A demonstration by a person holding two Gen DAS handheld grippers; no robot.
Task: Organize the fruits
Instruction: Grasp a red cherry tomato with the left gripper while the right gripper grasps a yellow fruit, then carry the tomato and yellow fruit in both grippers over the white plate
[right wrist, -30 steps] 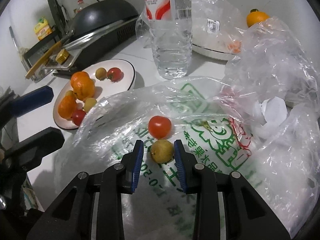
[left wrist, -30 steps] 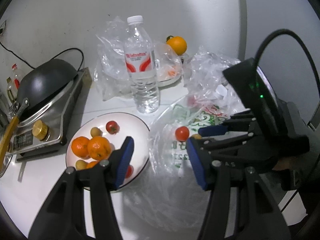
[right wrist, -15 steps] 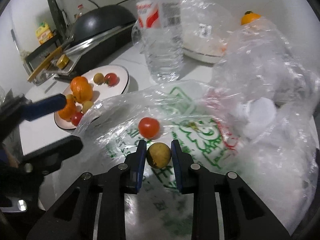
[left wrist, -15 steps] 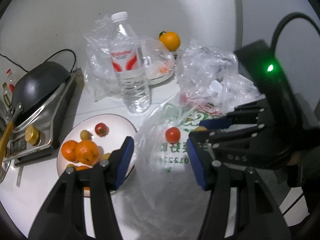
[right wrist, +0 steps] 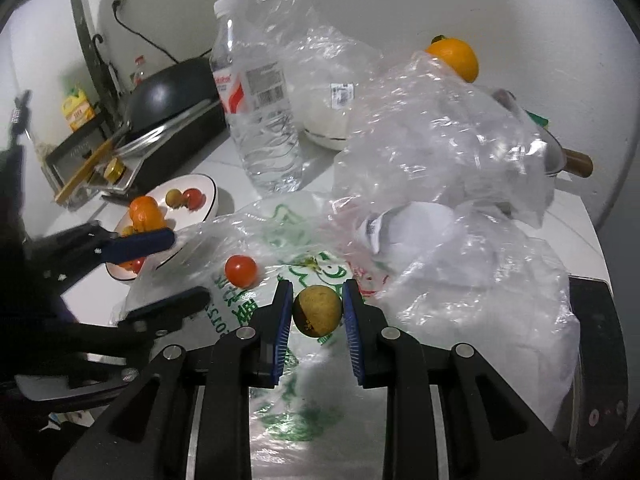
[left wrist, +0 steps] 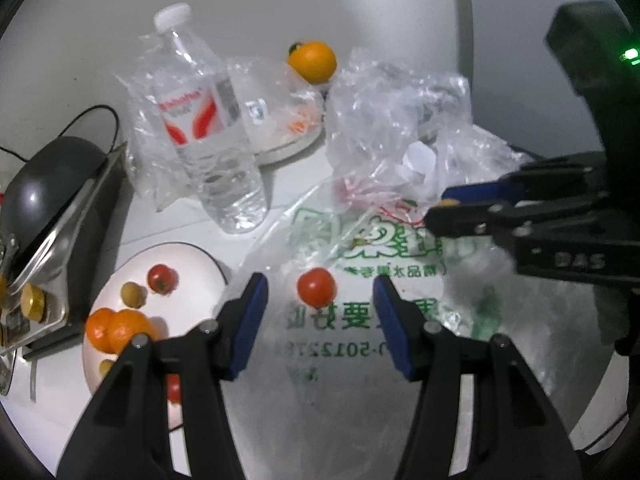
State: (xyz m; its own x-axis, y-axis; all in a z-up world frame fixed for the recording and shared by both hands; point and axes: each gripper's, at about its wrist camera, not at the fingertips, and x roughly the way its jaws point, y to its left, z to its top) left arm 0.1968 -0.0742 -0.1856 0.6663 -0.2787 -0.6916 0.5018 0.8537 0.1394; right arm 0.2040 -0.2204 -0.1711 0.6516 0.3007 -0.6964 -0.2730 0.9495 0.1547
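My right gripper [right wrist: 316, 312] is shut on a small yellow-brown fruit [right wrist: 317, 311] and holds it above the printed plastic bag [right wrist: 288, 364]. My left gripper [left wrist: 320, 300] is open, its fingers either side of a red tomato [left wrist: 316, 287] lying on that bag [left wrist: 360, 320]. A white plate [left wrist: 192, 264] at the left holds oranges [left wrist: 120, 328], a tomato [left wrist: 162, 278] and small yellow fruits [left wrist: 134, 295]. The plate also shows in the right wrist view [right wrist: 210, 192]. The right gripper [left wrist: 460, 212] shows at the right of the left wrist view.
A water bottle [left wrist: 204, 128] stands behind the plate. Crumpled clear bags [left wrist: 400, 120] and a covered dish [left wrist: 280, 120] lie at the back, with an orange [left wrist: 313, 60] by the wall. A black pan on a cooker [left wrist: 52, 184] stands at the left.
My right gripper has shut on the yellow-brown fruit and lifted it off the bag. My left gripper has moved right, from over the plate to around the red tomato.
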